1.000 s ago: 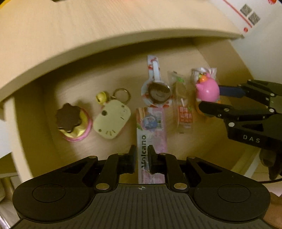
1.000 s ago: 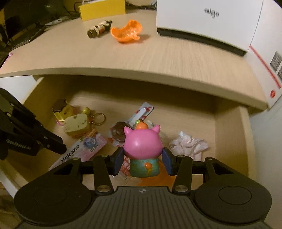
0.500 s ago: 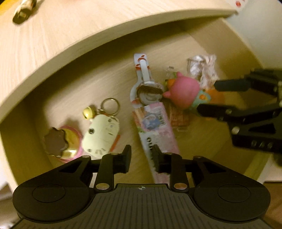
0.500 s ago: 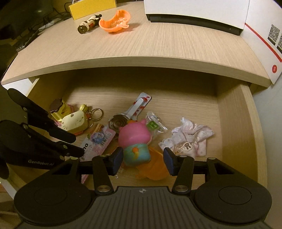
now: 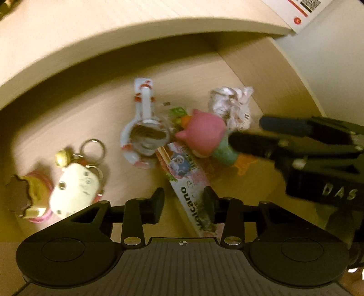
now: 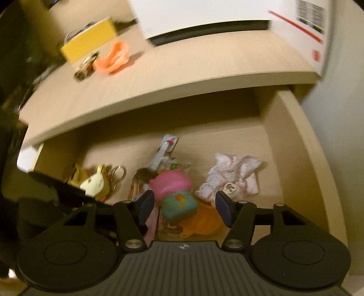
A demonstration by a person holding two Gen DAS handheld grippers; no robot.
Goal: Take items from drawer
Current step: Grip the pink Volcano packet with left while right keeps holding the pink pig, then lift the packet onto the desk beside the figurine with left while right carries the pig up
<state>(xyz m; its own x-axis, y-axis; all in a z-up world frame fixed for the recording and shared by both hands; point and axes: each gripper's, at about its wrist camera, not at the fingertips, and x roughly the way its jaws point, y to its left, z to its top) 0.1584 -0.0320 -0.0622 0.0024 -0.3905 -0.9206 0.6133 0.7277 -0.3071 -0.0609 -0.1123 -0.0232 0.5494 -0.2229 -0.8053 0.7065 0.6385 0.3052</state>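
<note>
The open wooden drawer [image 6: 295,148] holds several small items. A pink pig toy [image 6: 173,189] lies tilted on its floor between the fingers of my right gripper [image 6: 184,206], which is open and not touching it. In the left wrist view the pig toy [image 5: 204,136] lies just off the right gripper [image 5: 245,133]. My left gripper [image 5: 183,202] is open and straddles a pink "Volcano" packet [image 5: 188,182]. A wrapped lollipop [image 5: 145,134], a cream keychain [image 5: 75,189] and a pudding toy [image 5: 25,198] lie to the left.
A crumpled white pouch [image 6: 232,179] and an orange piece [image 6: 204,220] sit right of the pig. The desk top [image 6: 204,63] overhangs the drawer's back and carries an orange object [image 6: 113,58], a small bottle [image 6: 86,65], a yellow box [image 6: 88,43] and a white box [image 6: 204,18].
My right gripper has opened and let go of the pig toy, which now lies tilted in the drawer. My left gripper's fingers have spread wider over the Volcano packet.
</note>
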